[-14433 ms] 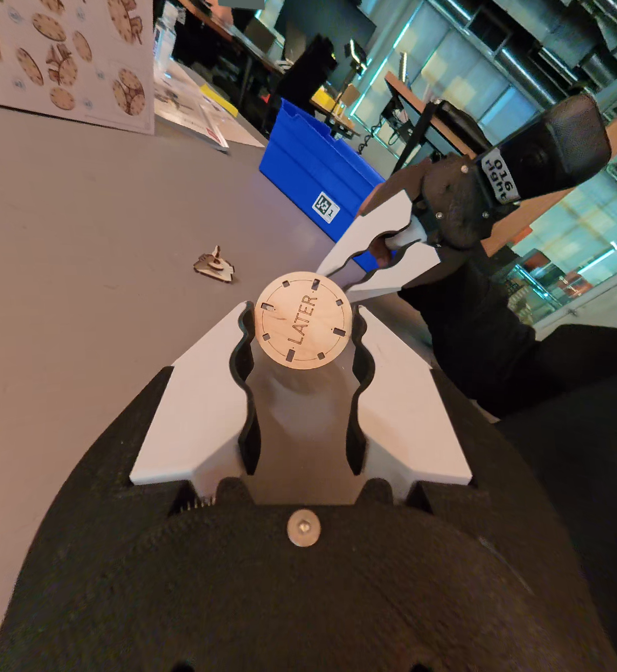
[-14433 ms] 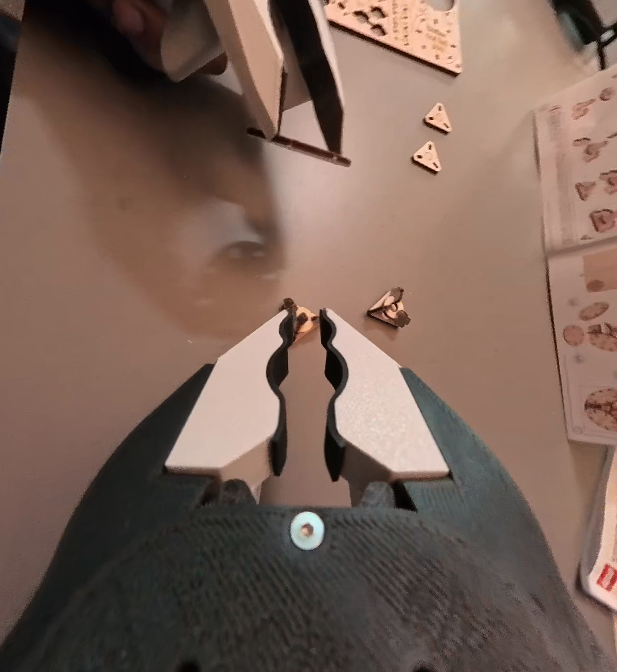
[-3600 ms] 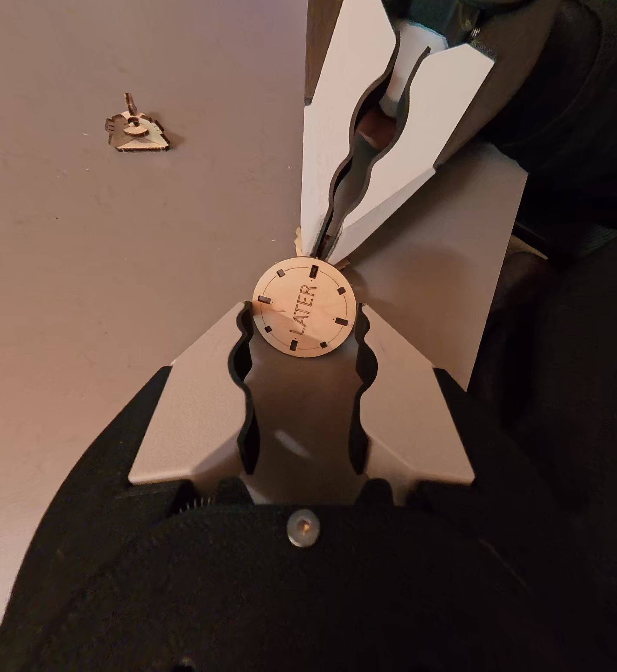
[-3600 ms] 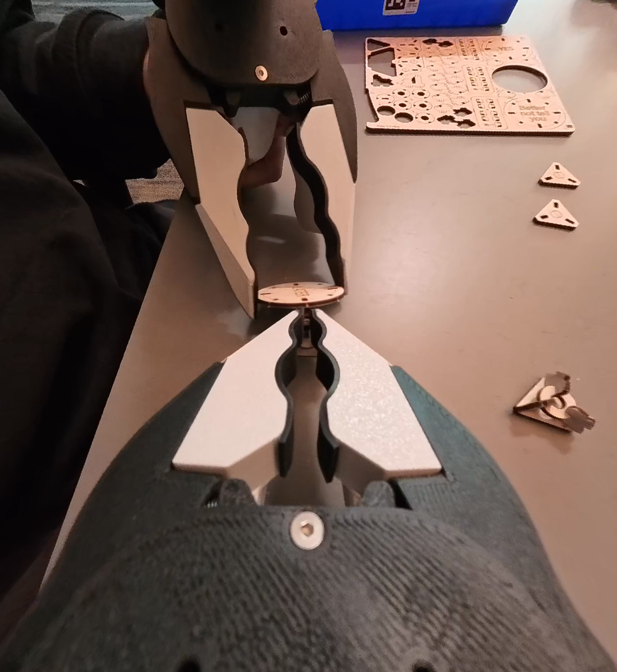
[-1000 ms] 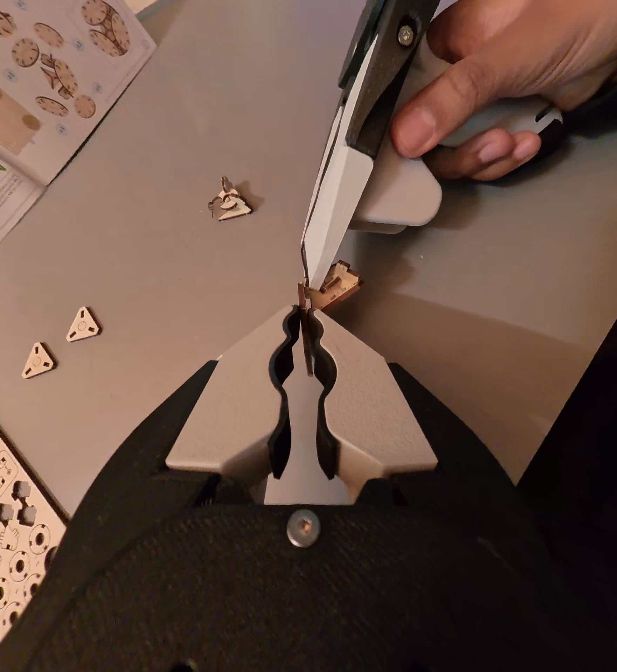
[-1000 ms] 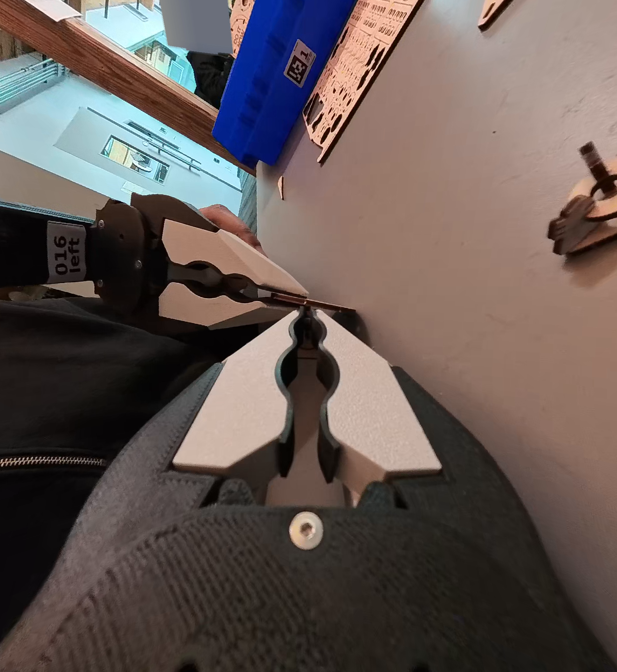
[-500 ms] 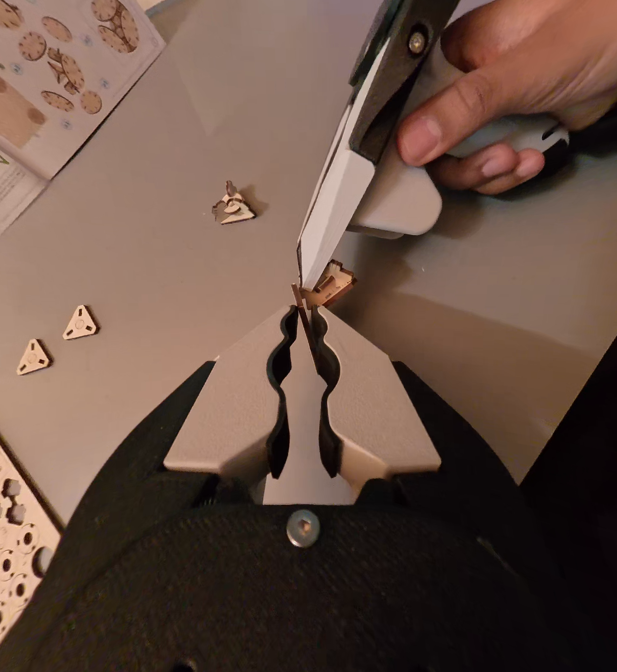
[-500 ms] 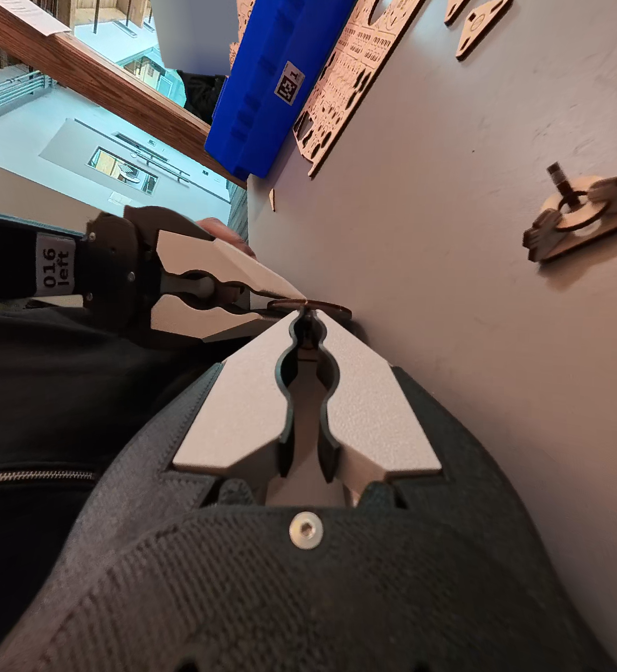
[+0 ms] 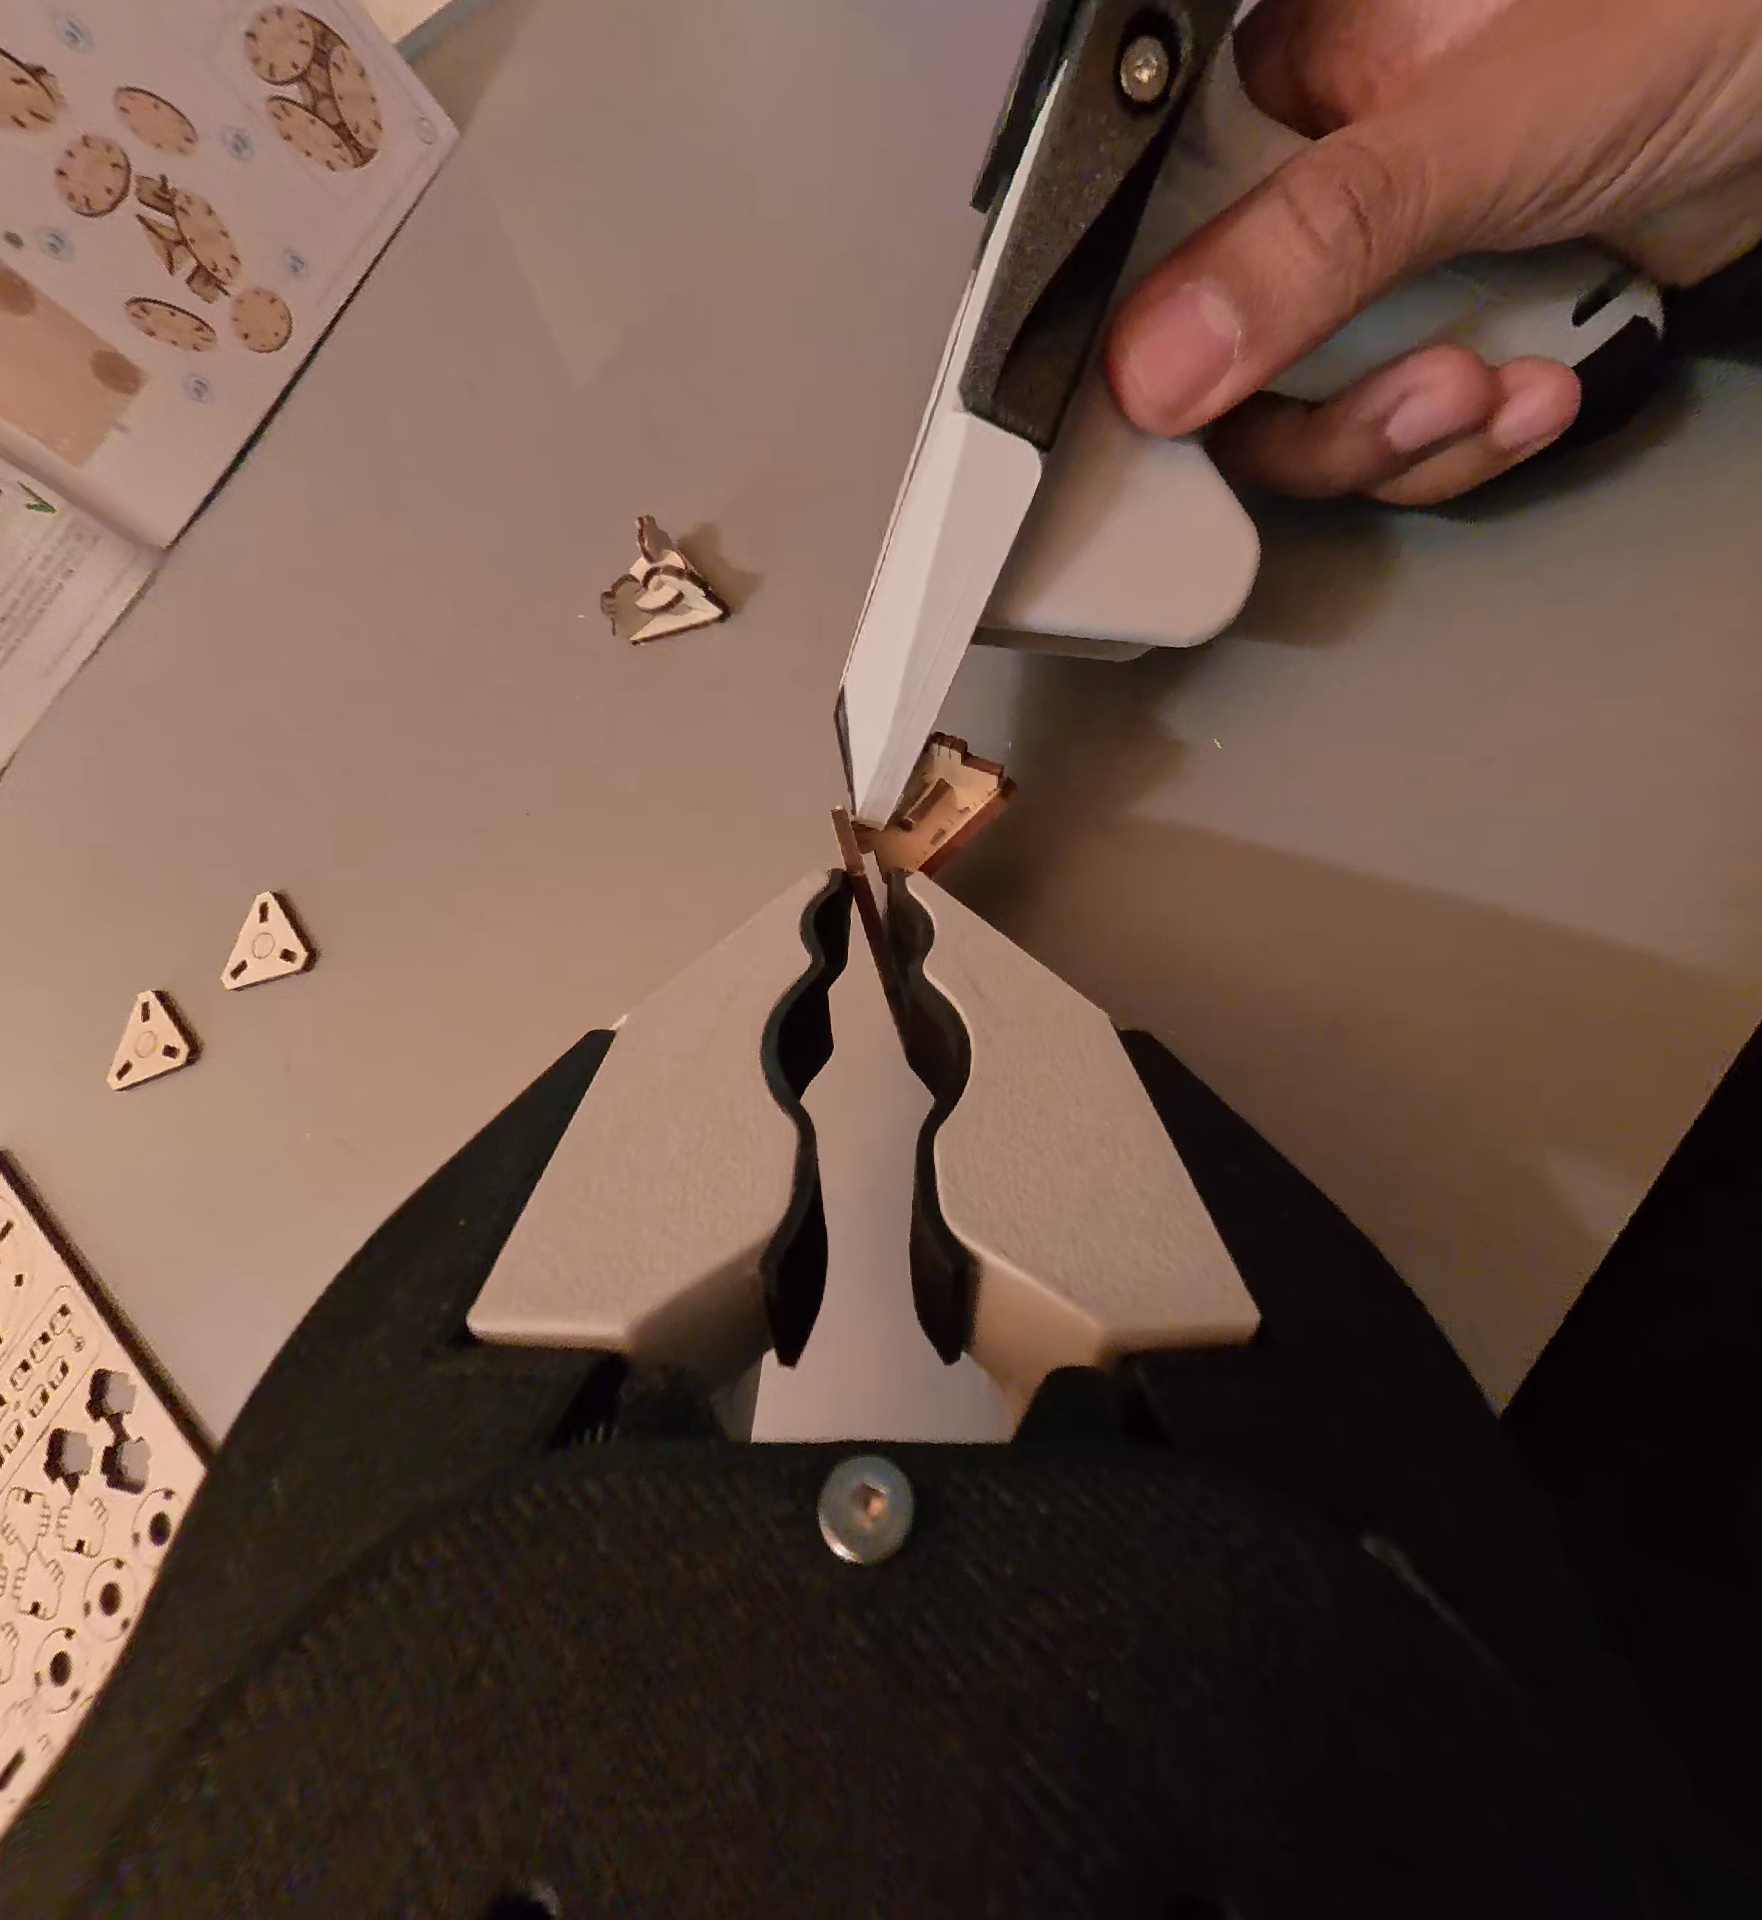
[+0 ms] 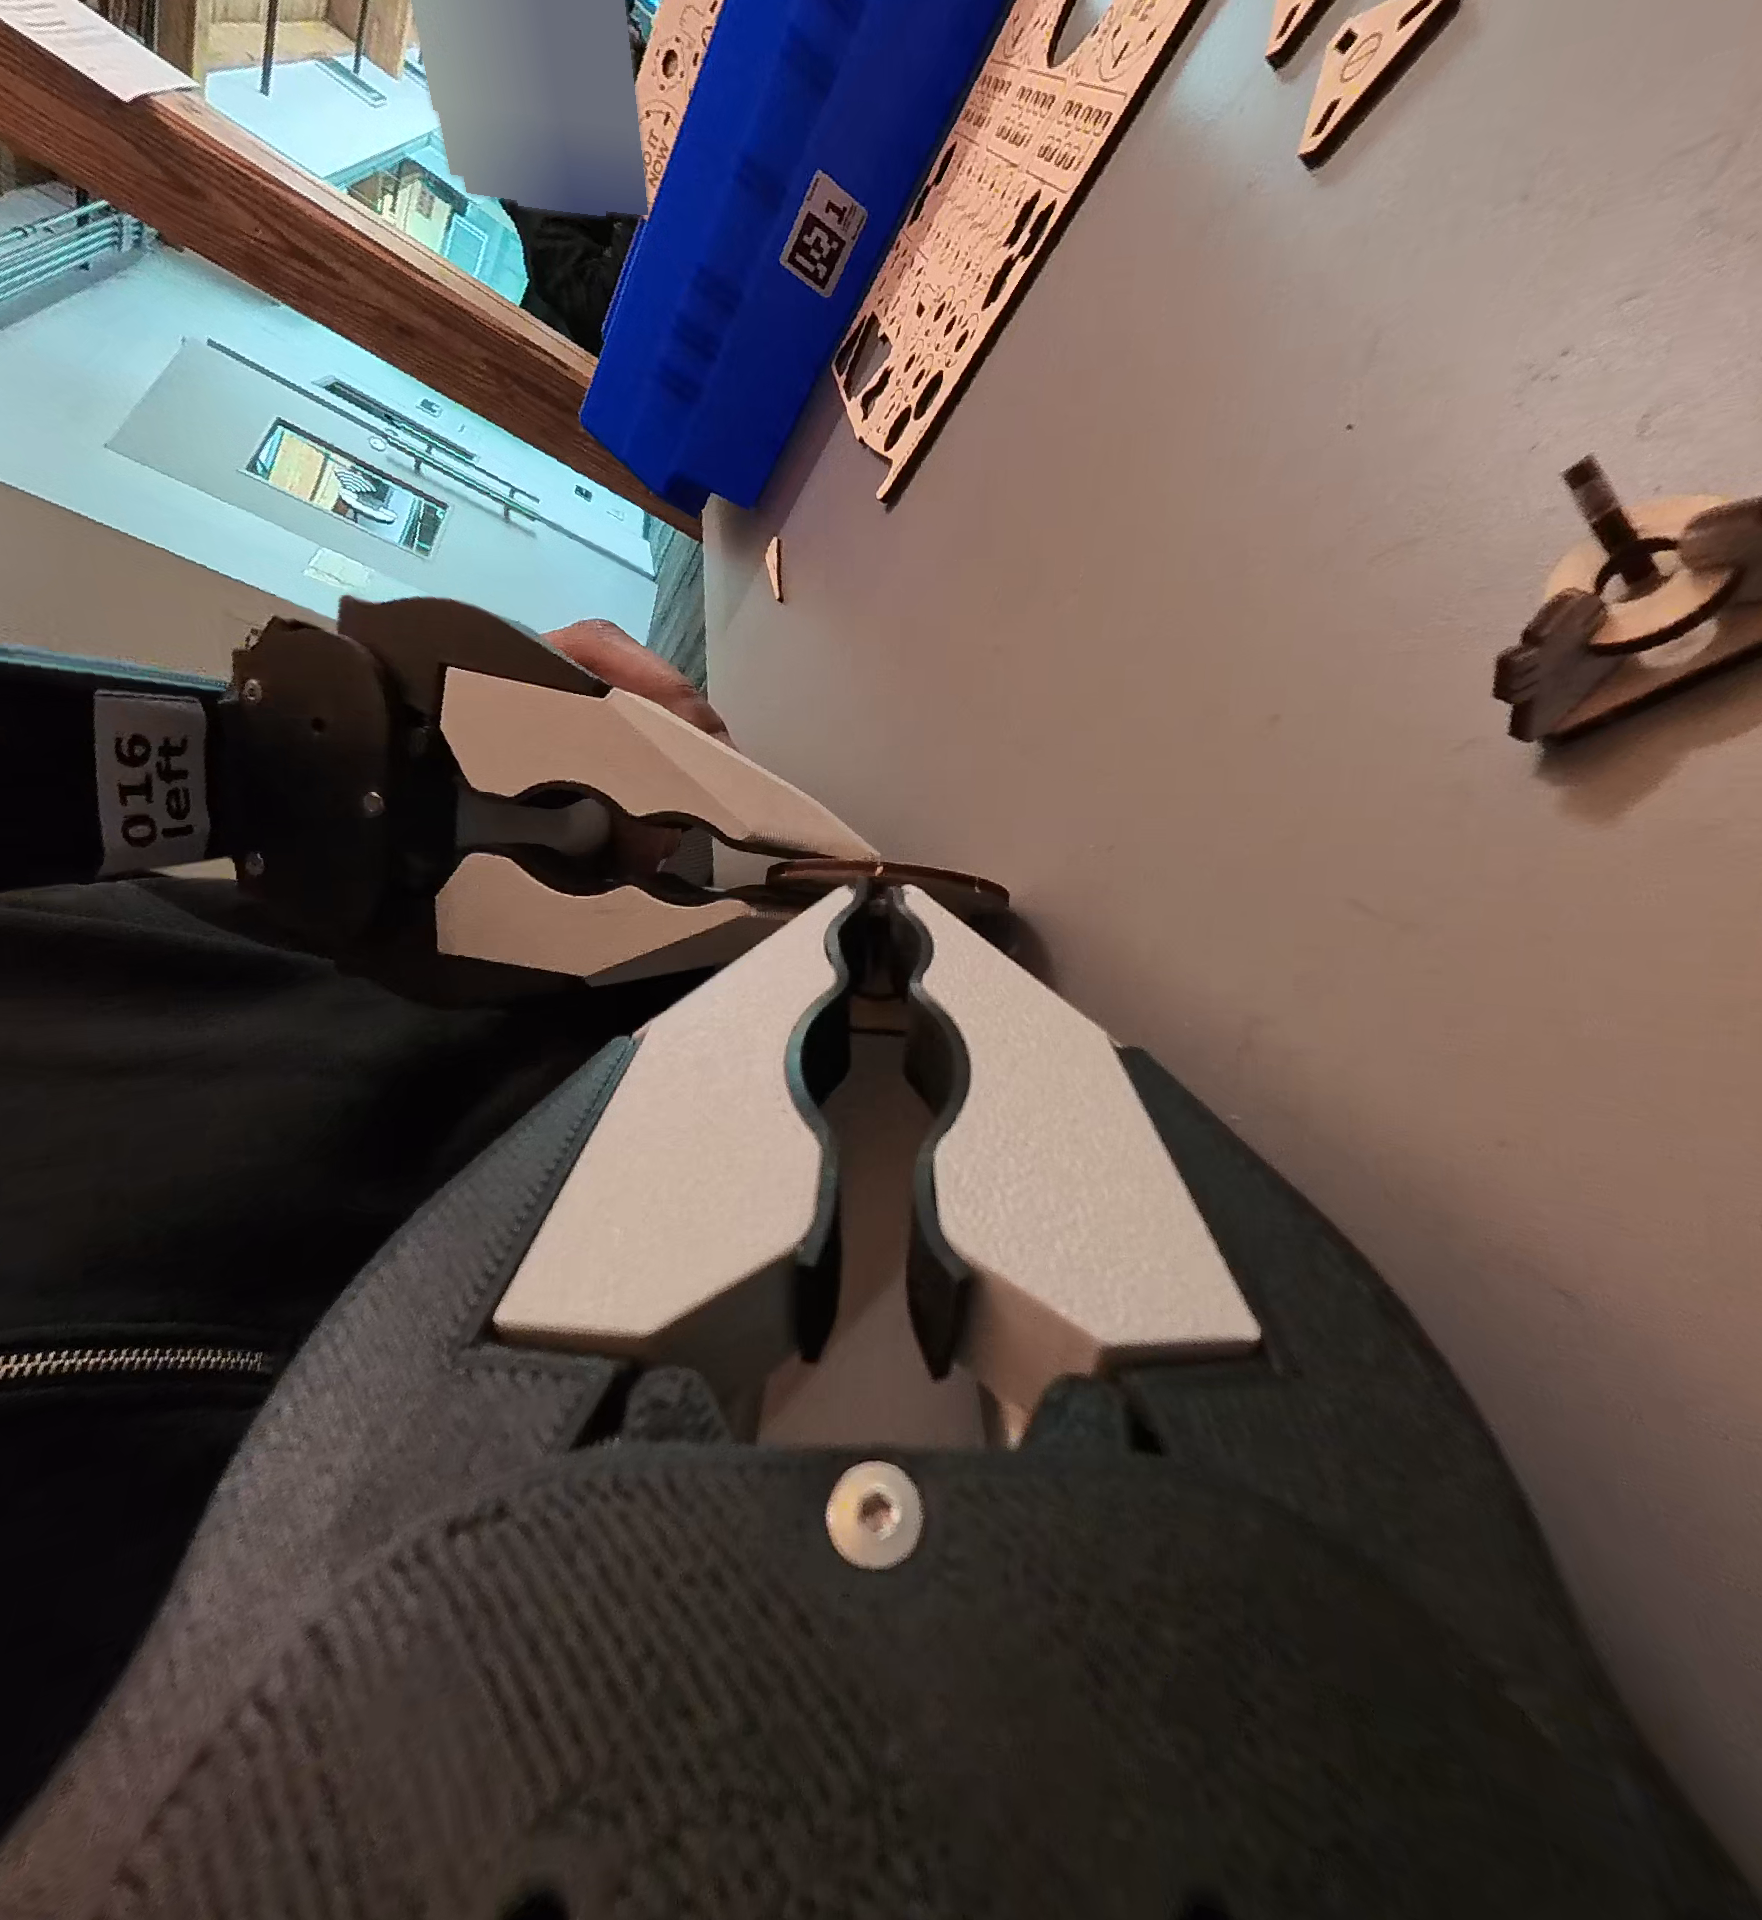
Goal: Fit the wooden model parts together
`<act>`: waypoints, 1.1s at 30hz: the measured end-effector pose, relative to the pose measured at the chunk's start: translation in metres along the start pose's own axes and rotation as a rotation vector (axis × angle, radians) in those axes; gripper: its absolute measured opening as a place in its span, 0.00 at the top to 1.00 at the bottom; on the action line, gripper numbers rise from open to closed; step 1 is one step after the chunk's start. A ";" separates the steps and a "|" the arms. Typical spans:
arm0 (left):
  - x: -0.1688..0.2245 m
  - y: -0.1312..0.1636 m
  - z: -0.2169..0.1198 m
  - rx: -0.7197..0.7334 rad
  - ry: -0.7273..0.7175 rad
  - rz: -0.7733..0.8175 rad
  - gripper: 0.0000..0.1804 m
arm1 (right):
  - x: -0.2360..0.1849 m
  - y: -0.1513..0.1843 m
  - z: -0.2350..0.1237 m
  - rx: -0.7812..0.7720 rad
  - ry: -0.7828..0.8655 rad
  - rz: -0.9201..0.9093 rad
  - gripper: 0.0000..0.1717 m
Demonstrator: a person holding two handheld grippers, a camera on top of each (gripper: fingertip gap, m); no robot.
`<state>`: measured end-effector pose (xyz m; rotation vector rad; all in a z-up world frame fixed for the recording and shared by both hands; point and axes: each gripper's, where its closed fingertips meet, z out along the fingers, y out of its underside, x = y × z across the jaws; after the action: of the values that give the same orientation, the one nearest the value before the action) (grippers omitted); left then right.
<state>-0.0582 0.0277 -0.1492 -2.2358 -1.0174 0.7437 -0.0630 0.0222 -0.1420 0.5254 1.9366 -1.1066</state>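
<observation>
Wooden sheet (image 9: 15,1475) (cut by left edge)

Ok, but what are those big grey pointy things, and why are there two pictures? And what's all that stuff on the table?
There is no robot here: a person holds a pinching tool, called a gripper, in each hand. Each has a camera looking along its two fingers, so each picture is one gripper's view. The left gripper has a thin wooden disc, edge-on and tilted, between its fingers; I cannot tell whether it squeezes it. The right gripper, held by a hand, pinches a small wooden piece right by that disc. On the grey table lie two wooden triangles, a little built-up part, a cut-out sheet, instruction pages and a blue bin.
</observation>
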 end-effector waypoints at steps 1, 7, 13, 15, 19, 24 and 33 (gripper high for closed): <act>0.000 0.000 0.000 0.001 0.000 0.002 0.96 | 0.000 0.000 0.000 0.003 -0.001 0.002 1.00; -0.001 -0.001 0.000 0.025 0.035 -0.059 0.96 | 0.001 -0.003 0.001 0.024 0.007 -0.001 1.00; -0.001 -0.003 0.001 0.059 0.055 -0.114 0.95 | 0.002 -0.005 0.001 0.047 0.000 0.017 1.00; -0.001 -0.003 0.001 0.064 0.048 -0.098 0.95 | 0.002 -0.005 0.001 0.051 0.000 0.017 1.00; 0.005 0.002 0.004 0.057 0.088 -0.088 0.88 | 0.003 -0.006 0.001 0.058 -0.004 0.024 1.00; 0.007 0.006 0.008 0.057 0.091 -0.069 0.86 | 0.004 -0.007 0.001 0.062 -0.008 0.033 1.00; 0.001 0.010 0.015 0.084 0.040 -0.002 0.93 | 0.003 -0.006 0.002 0.056 -0.017 0.039 1.00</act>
<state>-0.0630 0.0273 -0.1663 -2.1690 -0.9524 0.7248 -0.0680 0.0175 -0.1420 0.5791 1.8776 -1.1394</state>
